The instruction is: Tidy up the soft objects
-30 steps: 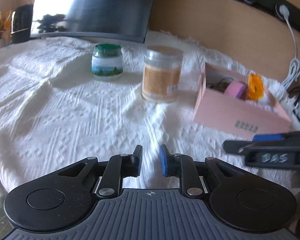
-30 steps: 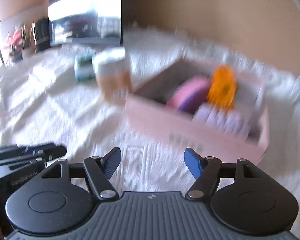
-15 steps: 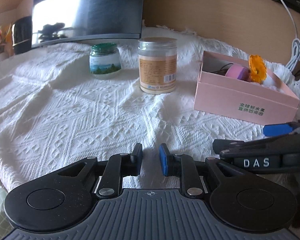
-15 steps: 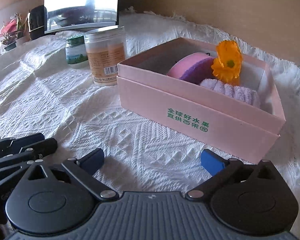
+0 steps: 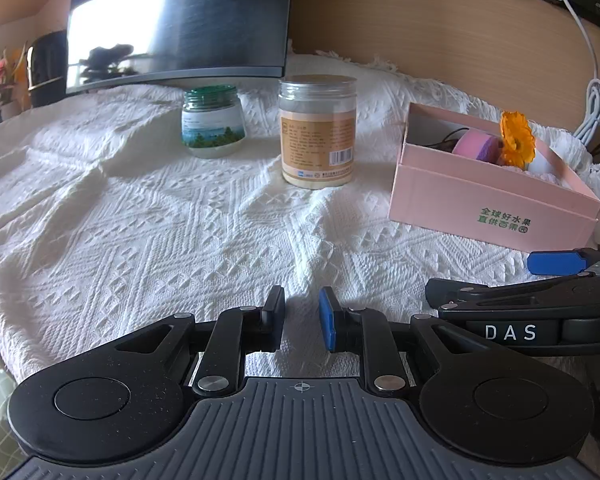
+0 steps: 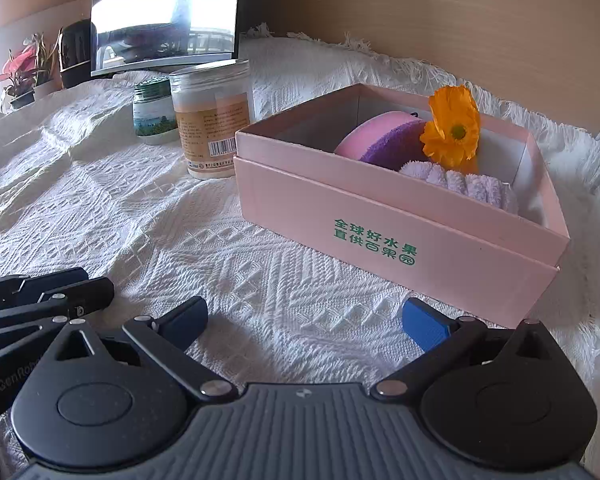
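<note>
A pink box (image 6: pixel 400 236) stands on the white cloth at the right; it also shows in the left wrist view (image 5: pixel 488 204). Inside lie a pink and purple sponge (image 6: pixel 384 140), an orange flower (image 6: pixel 454 128) and a lilac fluffy cloth (image 6: pixel 460 184). My right gripper (image 6: pixel 304 320) is open and empty, low over the cloth just in front of the box. My left gripper (image 5: pixel 302 320) is nearly closed with a narrow gap, empty, to the left of the right one.
A tall clear jar with a tan label (image 5: pixel 318 132) and a small green-lidded jar (image 5: pixel 212 122) stand on the white cloth (image 5: pixel 140 232) left of the box. A dark monitor (image 5: pixel 180 20) stands behind them. A white cable (image 5: pixel 594 100) hangs on the wooden wall at right.
The right gripper has opened wider and settled close in front of the box. The left gripper view has steadied and drawn back slightly; its jaws are unchanged.
</note>
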Action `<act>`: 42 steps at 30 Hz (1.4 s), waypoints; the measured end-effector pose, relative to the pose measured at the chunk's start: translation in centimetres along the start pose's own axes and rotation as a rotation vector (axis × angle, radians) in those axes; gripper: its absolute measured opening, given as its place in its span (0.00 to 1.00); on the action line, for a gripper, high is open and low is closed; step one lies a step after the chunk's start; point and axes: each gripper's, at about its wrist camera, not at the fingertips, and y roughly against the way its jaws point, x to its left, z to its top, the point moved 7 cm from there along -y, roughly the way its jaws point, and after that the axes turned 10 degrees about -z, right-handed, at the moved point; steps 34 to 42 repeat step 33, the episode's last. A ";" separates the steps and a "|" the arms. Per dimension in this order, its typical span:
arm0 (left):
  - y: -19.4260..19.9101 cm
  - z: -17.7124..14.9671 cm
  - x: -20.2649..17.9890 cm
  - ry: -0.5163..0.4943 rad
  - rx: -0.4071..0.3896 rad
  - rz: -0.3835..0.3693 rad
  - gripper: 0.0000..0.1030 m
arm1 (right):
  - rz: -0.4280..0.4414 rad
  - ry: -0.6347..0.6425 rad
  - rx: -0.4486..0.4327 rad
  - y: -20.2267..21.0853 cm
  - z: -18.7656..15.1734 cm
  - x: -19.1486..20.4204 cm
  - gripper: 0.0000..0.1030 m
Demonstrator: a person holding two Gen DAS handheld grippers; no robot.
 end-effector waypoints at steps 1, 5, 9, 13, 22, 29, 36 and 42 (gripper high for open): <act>0.0 0.0 0.0 0.000 0.000 0.000 0.21 | 0.000 0.000 0.000 0.0 0.0 0.0 1.00; 0.0 0.0 0.0 -0.001 0.000 -0.001 0.21 | 0.000 0.000 0.000 0.0 0.0 0.0 1.00; 0.0 0.0 0.0 -0.001 0.000 -0.001 0.21 | 0.000 0.000 0.000 0.0 0.0 0.0 1.00; 0.0 0.0 0.0 -0.002 0.000 0.000 0.21 | 0.000 0.000 0.000 0.0 0.0 0.0 1.00; 0.0 0.0 0.0 -0.002 0.000 0.000 0.21 | 0.000 0.000 0.000 0.1 0.0 -0.1 1.00; 0.0 0.0 0.0 -0.012 0.002 0.003 0.21 | -0.001 0.000 0.000 0.0 0.0 0.0 1.00; 0.1 0.0 -0.1 -0.003 0.002 0.001 0.21 | -0.001 0.000 0.000 0.0 0.0 0.0 1.00; 0.1 0.0 -0.1 -0.003 0.002 0.001 0.21 | -0.001 0.000 0.000 0.0 0.0 0.0 1.00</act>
